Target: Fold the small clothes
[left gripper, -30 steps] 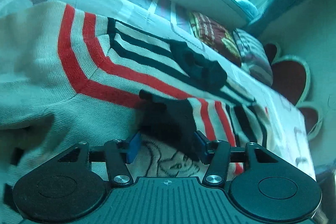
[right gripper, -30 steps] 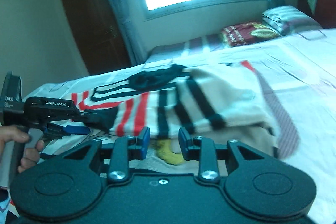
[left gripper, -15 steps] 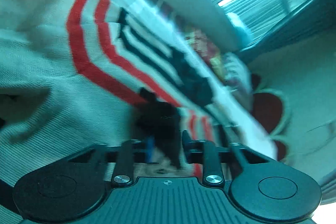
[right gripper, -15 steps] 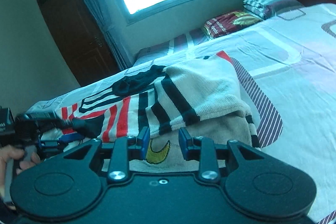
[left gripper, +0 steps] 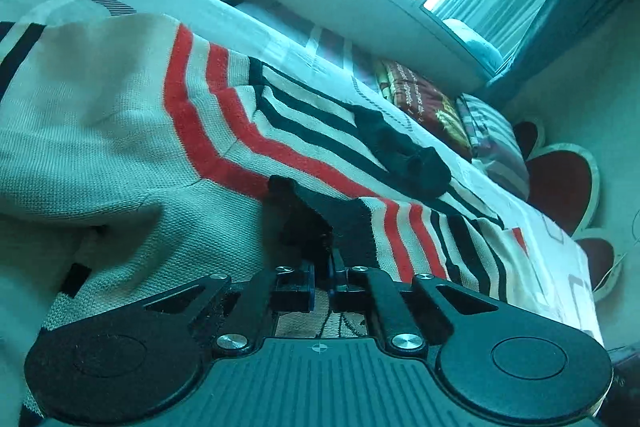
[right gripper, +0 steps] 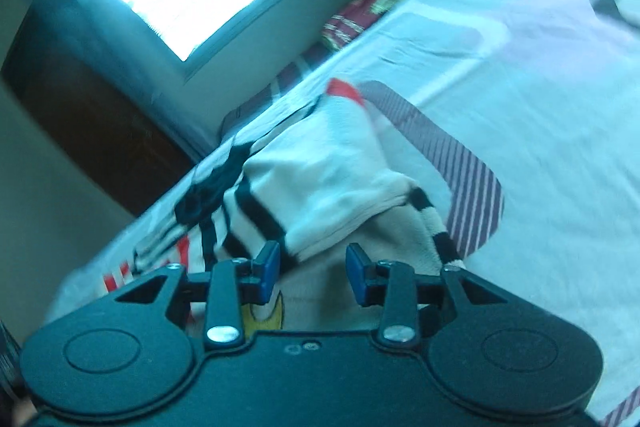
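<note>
Clearly you have the striped sweater spread across the bed so its panels can be turned over one another, one sleeve already lying folded across the body. Your left claw is clenched on a dark cuff at the sweater's near edge, probably to carry that part across. Your right claw is released, its blue pads wide apart, hovering just above the sweater's near edge, touching nothing I can make out.
</note>
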### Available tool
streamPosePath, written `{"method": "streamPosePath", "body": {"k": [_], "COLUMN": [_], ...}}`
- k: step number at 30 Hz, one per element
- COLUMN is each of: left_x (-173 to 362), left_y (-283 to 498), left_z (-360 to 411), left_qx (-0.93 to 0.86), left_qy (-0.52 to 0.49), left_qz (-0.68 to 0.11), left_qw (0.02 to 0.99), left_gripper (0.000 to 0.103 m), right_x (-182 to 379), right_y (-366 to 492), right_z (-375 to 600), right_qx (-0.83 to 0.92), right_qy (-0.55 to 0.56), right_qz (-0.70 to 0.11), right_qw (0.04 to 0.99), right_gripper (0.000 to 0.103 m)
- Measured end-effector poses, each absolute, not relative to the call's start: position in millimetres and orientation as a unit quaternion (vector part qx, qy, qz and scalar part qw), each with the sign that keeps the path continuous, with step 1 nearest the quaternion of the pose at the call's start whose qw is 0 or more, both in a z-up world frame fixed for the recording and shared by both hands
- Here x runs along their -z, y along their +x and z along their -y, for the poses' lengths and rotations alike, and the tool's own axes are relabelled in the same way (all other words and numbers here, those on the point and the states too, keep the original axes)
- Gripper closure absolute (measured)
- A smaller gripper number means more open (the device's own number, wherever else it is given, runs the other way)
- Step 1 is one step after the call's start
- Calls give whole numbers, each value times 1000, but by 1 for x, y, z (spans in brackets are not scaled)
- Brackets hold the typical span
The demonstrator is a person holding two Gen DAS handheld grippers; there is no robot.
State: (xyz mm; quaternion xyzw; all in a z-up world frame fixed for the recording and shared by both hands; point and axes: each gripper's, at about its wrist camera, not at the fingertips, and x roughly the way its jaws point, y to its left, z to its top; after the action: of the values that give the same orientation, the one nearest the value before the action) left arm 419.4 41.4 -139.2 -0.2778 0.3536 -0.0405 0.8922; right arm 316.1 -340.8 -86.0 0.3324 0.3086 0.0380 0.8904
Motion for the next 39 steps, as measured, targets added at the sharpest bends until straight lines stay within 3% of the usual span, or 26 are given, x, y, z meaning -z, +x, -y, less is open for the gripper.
{"method": "streamPosePath", "body": {"k": [2,5,6,11,14,17,23,30,31,33,39], "left_x": [136,134,129,139,139,141,143,144,143,141,142], "left_y": [419,421,413,411,407,402,400,398,398,394,388], "left_z": [-41,-44,-51,-46,-47,-48,-49,-46,-46,-45,-34], "left_qx": [44,47,49,49,38,37,35,28,28,17,-46], "left_qy": [-267,-265,-263,-242,-254,-260,-271,-268,-268,-264,-235], "left_qz": [-355,-357,-356,-368,-359,-356,-347,-338,-337,-322,-309], "left_qw": [895,895,895,897,897,897,897,902,902,909,921], "left_gripper": [97,97,97,97,97,97,97,97,97,97,97], "right_x": [94,106,107,109,103,84,52,85,88,89,94], "right_y": [324,335,337,334,333,324,361,454,459,461,458], "right_z": [354,371,374,372,365,366,386,399,397,390,385], "right_qx": [-34,-19,-14,28,18,-17,-49,-89,-97,-97,-64], "right_qy": [378,433,434,362,337,294,197,199,195,170,138], "right_qz": [-306,-299,-297,-290,-301,-319,-265,-307,-316,-320,-316], "right_qw": [873,850,851,886,892,901,943,926,923,927,936], "right_gripper": [66,77,92,102,96,80,80,68,68,95,96]}}
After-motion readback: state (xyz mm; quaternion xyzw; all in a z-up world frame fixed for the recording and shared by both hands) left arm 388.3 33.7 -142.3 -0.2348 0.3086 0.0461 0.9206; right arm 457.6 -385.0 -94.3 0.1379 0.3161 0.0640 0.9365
